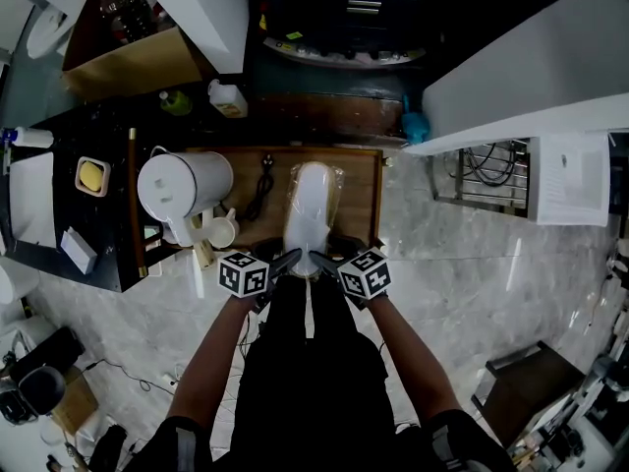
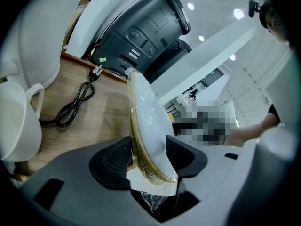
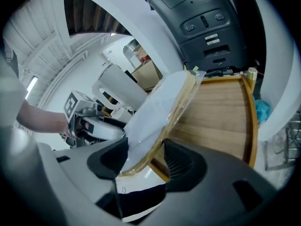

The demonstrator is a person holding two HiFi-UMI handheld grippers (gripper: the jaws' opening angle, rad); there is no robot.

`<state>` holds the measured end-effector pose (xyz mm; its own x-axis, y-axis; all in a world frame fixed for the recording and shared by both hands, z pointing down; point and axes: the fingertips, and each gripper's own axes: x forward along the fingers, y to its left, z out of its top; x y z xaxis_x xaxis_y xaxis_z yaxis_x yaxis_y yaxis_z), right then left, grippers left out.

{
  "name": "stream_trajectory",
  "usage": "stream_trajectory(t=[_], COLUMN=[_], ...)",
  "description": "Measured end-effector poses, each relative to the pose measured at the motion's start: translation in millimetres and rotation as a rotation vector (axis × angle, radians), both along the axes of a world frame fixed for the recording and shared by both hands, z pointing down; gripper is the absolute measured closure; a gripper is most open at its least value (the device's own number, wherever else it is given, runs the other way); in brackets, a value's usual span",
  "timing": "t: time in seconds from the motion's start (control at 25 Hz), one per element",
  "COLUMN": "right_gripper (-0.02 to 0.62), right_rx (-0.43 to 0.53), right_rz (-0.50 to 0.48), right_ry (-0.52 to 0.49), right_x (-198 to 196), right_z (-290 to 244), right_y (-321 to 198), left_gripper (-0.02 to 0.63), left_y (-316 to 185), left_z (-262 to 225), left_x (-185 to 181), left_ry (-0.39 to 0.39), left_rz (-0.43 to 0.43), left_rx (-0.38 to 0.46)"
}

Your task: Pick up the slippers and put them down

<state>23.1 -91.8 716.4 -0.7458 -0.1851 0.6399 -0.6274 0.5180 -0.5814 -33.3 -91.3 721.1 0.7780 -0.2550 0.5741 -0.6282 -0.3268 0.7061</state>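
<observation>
- Over wooden tabletop (image 1: 360,190): plastic-wrapped slippers (image 1: 312,209), lying lengthwise front to back.
- Clamped at near end by left gripper (image 2: 146,158).
- Clamped there too by right gripper (image 3: 145,160).
- Leftward: white kettle (image 1: 182,187), black cable (image 1: 261,195).

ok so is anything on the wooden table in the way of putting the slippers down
Nothing visible does: the wooden table is bare right of the slippers; a black cord lies just left of them.

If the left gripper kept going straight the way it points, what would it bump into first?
The left gripper grips the wrapped slippers; beyond them, probably the wooden table, else the dark machine behind. Depth is unclear.
</observation>
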Motion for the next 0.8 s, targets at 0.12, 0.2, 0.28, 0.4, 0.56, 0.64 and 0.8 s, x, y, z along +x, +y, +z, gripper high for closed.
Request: stream_trajectory(t=[0.12, 0.2, 0.28, 0.4, 0.56, 0.64, 0.8], right_gripper=[0.350, 0.350, 0.350, 0.350, 0.350, 0.351, 0.350], right_rx=[-0.005, -0.007, -0.010, -0.022, -0.038, -0.046, -0.050], right_rz=[0.003, 0.005, 0.008, 0.013, 0.022, 0.030, 0.030], right_ry=[0.004, 0.008, 0.011, 0.014, 0.018, 0.015, 0.019], right_x=[0.5, 1.0, 1.4, 1.4, 3.5, 3.7, 2.4], right_z=[6.1, 10.5, 15.2, 23.9, 33.3, 36.0, 41.8], right_y=[-4.0, -6.5, -8.9, -11.6, -14.6, -16.5, -19.8], left_gripper=[0.380, 0.380, 0.380, 0.380, 0.380, 0.380, 0.380], left_y=[-4.4, -7.2, -9.8, -12.7, -16.5, -18.8, -21.9], left_z=[6.7, 10.9, 15.5, 22.5, 29.7, 31.8, 38.6], left_x=[0.5, 0.9, 1.5, 1.6, 2.8, 2.7, 1.4], left_ry=[0.000, -0.003, -0.007, -0.019, -0.042, -0.043, -0.053], left_rz=[0.002, 0.007, 0.014, 0.021, 0.029, 0.031, 0.030], left_rx=[-0.006, -0.007, -0.010, -0.010, -0.009, -0.010, -0.023])
